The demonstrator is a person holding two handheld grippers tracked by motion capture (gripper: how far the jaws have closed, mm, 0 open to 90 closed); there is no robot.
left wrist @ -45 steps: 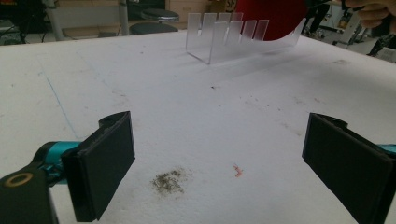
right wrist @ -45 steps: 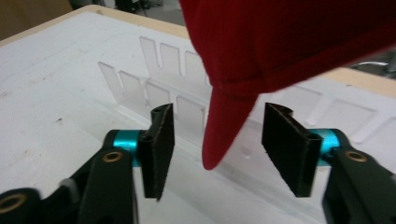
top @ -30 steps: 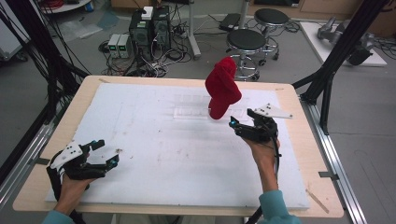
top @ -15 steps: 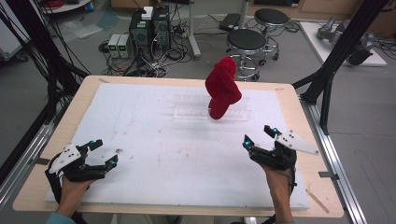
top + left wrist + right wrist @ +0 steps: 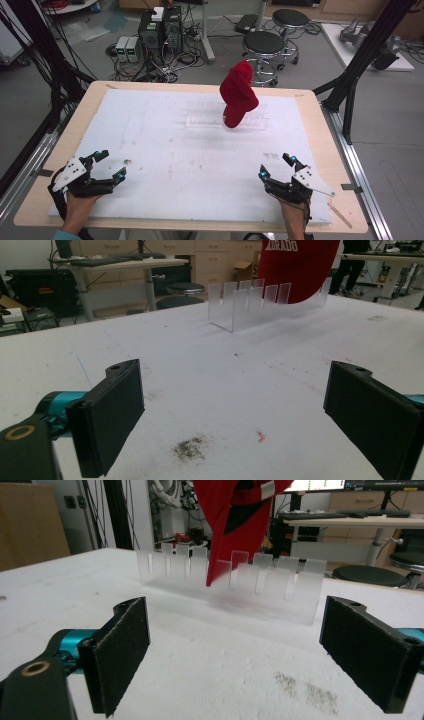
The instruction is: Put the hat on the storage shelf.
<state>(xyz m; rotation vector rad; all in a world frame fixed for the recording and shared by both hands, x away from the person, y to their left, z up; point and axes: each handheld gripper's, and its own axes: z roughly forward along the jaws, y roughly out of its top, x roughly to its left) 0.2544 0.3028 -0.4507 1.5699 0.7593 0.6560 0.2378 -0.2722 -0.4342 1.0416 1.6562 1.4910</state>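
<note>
The left gripper (image 5: 110, 164) is resting at the near left corner of the bench (image 5: 165, 150), on the white sheet that covers it, held by the person's left hand (image 5: 77, 210); its fingers (image 5: 107, 422) are standing wide apart with nothing between them, only bare, smudged sheet showing in the gap in the left gripper view. Further along, toward the far middle of the bench, a clear slotted rack (image 5: 197, 120) is sitting on the sheet, and a red cap (image 5: 238, 95) is standing upright in it, its brim tucked down among the rack's clear dividers near the right end. In the right gripper view the red cap (image 5: 235, 525) is hanging into the clear slotted rack (image 5: 280, 587) straight ahead, well apart from the fingers. At the near right corner the right gripper (image 5: 276, 167) is lying low over the sheet, held by the right hand (image 5: 292, 217); its fingers (image 5: 122, 652) have just been opening and are now standing wide, holding nothing, pointing toward the rack
</note>
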